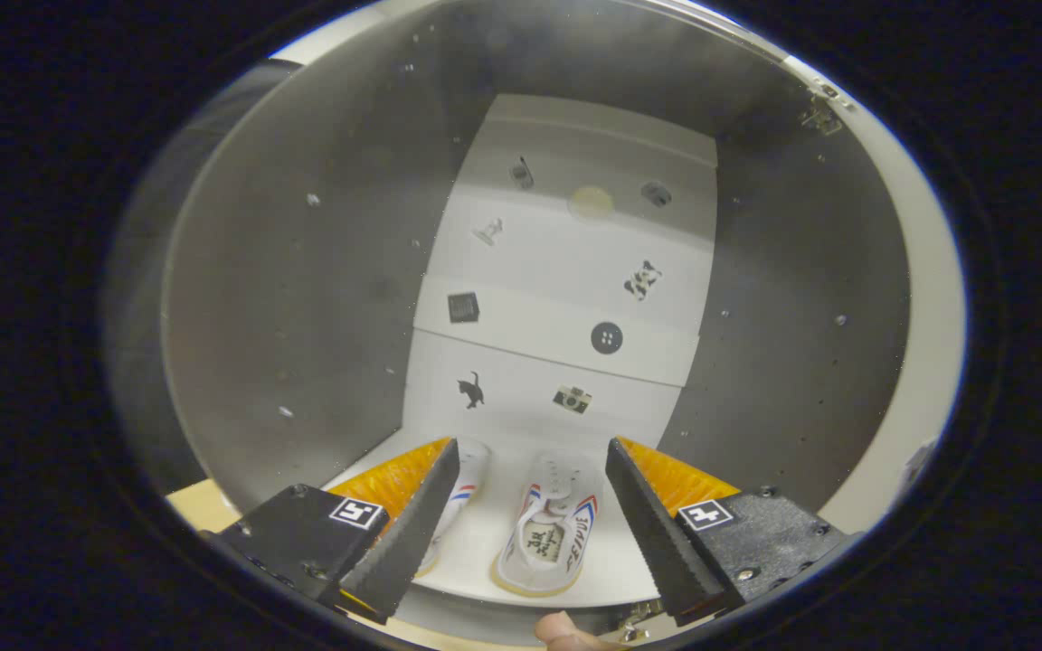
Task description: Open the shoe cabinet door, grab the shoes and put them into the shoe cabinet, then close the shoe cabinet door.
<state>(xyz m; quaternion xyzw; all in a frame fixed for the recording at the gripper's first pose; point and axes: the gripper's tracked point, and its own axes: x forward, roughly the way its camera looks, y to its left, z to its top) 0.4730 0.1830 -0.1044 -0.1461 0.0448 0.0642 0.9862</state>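
Observation:
I look into the open shoe cabinet, whose grey side walls frame a white back panel dotted with small stickers. Two white shoes with red and blue stripes stand side by side on the white bottom shelf, toes toward the back. The right shoe lies in the gap between my fingers. The left shoe is partly hidden behind my left finger. My gripper is open, and neither finger touches a shoe.
A hinge sits high on the cabinet's right wall, beside its pale front edge. A person's fingertip shows just below the shelf's front edge. A wooden surface lies at the lower left.

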